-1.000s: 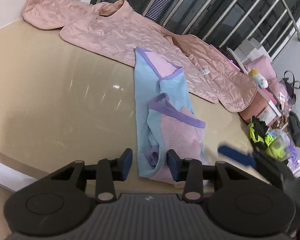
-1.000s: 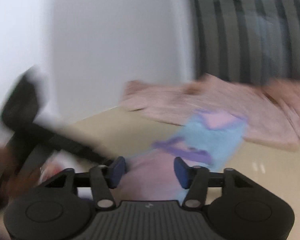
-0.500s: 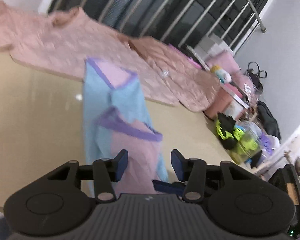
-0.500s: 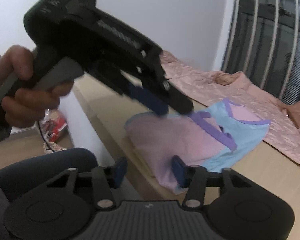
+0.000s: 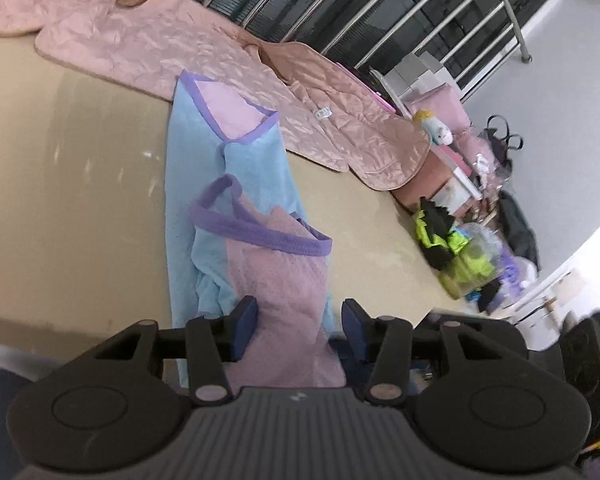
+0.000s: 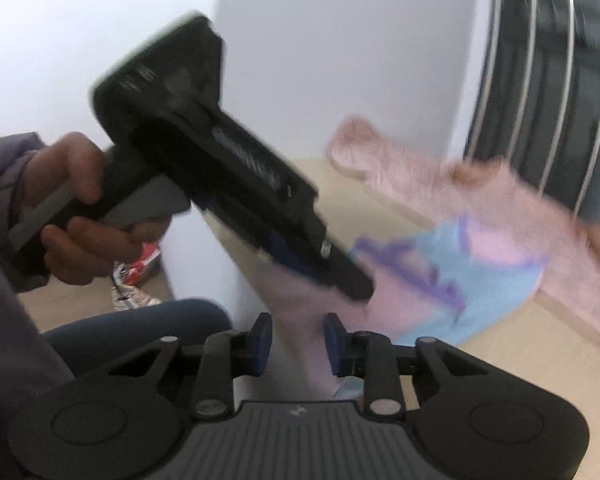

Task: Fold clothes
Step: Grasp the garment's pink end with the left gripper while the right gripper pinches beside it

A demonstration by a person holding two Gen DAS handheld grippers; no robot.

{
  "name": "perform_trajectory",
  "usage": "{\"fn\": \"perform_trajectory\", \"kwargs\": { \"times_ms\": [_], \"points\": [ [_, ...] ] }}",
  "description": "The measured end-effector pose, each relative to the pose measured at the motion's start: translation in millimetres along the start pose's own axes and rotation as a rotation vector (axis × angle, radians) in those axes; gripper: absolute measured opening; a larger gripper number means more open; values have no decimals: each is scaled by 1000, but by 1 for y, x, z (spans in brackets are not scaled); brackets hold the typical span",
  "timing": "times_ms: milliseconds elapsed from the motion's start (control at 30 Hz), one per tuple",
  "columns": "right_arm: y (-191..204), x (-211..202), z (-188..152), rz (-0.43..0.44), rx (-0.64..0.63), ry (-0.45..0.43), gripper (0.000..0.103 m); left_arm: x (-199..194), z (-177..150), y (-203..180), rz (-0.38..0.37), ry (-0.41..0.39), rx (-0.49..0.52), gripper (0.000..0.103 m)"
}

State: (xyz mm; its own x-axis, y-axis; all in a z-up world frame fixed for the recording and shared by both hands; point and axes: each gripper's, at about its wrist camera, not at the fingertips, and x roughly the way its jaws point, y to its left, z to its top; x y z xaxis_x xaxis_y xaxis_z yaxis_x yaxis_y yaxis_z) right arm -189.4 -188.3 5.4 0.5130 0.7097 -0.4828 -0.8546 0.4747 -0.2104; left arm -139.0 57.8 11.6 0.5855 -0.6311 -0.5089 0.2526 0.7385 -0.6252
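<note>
A light-blue and pink garment (image 5: 228, 184) with purple trim lies lengthwise on the beige table (image 5: 72, 184). Its pink near end reaches the table's front edge. My left gripper (image 5: 300, 330) hovers low over that end, jaws apart, with the pink cloth showing between the fingers. The right wrist view is blurred. It shows the garment (image 6: 480, 276) from its near corner, with the left gripper (image 6: 340, 280) slanting down onto it. My right gripper (image 6: 298, 344) stands at that corner with a narrower gap and pink cloth in it. I see no pad pressing the cloth.
A pink quilted jacket (image 5: 180, 48) is spread along the table's far side, below metal window bars (image 5: 380, 12). Boxes, a plush toy (image 5: 436, 128), neon-yellow clothes (image 5: 460, 252) and bags crowd the floor on the right. A person's hand (image 6: 80, 216) and knee (image 6: 140, 328) are on the left.
The right gripper's jaws have narrowed and it has come down to the garment's near corner. The left gripper's jaws have widened a little. The left gripper has dipped toward the pink end.
</note>
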Motion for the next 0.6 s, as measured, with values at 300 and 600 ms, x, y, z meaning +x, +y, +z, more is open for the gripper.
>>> {"fn": "perform_trajectory", "kwargs": {
  "times_ms": [300,600],
  "points": [
    [28,36,-20,-162,-390,70,60,6,18,10,-33,83,-61,49],
    [-10,16,-9,-69,-165,64,9,-32,-35,-70,141,-100,785,100]
  ]
}}
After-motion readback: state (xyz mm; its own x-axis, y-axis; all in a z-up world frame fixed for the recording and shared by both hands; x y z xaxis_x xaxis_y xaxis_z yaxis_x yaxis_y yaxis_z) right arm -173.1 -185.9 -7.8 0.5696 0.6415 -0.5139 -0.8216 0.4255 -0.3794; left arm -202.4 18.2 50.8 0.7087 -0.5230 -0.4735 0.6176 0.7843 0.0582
